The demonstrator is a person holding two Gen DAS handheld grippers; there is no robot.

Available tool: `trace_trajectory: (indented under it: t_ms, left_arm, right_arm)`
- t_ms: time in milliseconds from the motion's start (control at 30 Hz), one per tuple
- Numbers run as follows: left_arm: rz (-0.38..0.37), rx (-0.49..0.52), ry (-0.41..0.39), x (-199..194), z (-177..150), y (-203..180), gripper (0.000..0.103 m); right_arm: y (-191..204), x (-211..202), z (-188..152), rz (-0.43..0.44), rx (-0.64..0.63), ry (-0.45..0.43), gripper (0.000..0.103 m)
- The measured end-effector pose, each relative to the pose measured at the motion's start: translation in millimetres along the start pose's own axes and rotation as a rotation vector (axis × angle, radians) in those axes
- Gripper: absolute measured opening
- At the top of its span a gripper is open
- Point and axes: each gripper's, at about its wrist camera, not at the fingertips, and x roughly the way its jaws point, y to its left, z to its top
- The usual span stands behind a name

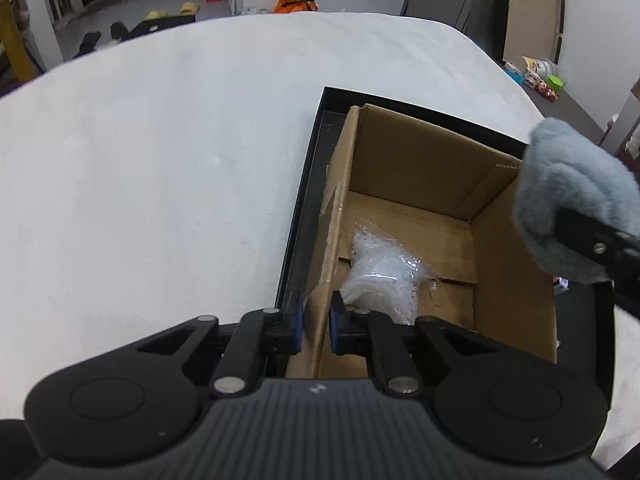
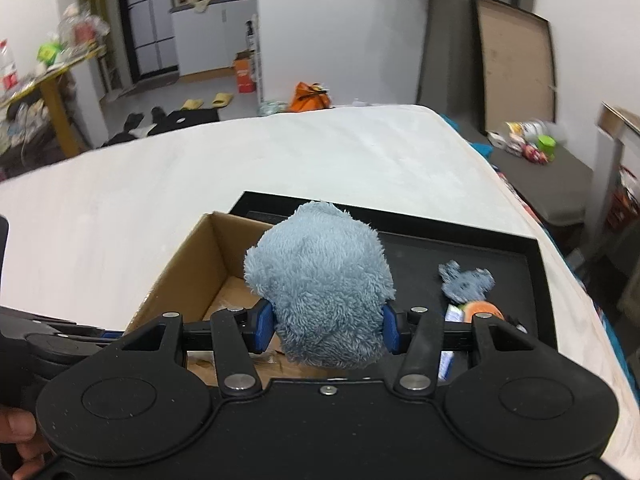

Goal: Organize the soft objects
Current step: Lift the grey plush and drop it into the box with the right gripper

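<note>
An open cardboard box (image 1: 420,168) stands in a shallow black tray (image 1: 308,184) on a white mattress (image 1: 160,160). My left gripper (image 1: 316,322) is shut on the box's left wall, one blue pad on each side of the cardboard. A crumpled clear plastic bag (image 1: 384,276) lies on the box floor. My right gripper (image 2: 328,328) is shut on a fluffy blue-grey plush (image 2: 320,280) and holds it over the box's right side (image 2: 192,272). The left wrist view shows that plush (image 1: 568,200) at the right edge, above the box's right wall.
On the bare part of the tray (image 2: 460,248), right of the box, lie a small grey plush piece (image 2: 466,282), an orange soft object (image 2: 482,308) and a white packet (image 2: 448,344). The mattress edge drops off close on the right. A hand (image 2: 16,428) shows at bottom left.
</note>
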Motion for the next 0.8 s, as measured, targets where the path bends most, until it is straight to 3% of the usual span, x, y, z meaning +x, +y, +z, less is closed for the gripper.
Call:
trace_trajectory:
  t_ms: [300,467,800]
  left_arm:
    - [-0.03,-0.044,0.021,2,2,9,0.012]
    - [-0.046,-0.061,0.03,3,4,13,0.012]
    - [-0.059,-0.058,0.032,5,6,15,0.013]
  right_arm:
    - [33,12,16,0.052,-0.087,0.004,0.052]
    - [47,13,18,0.067,-0.136,-0.009,0.066]
    - [17,6,5,0.068,0.007,0.04,0.066]
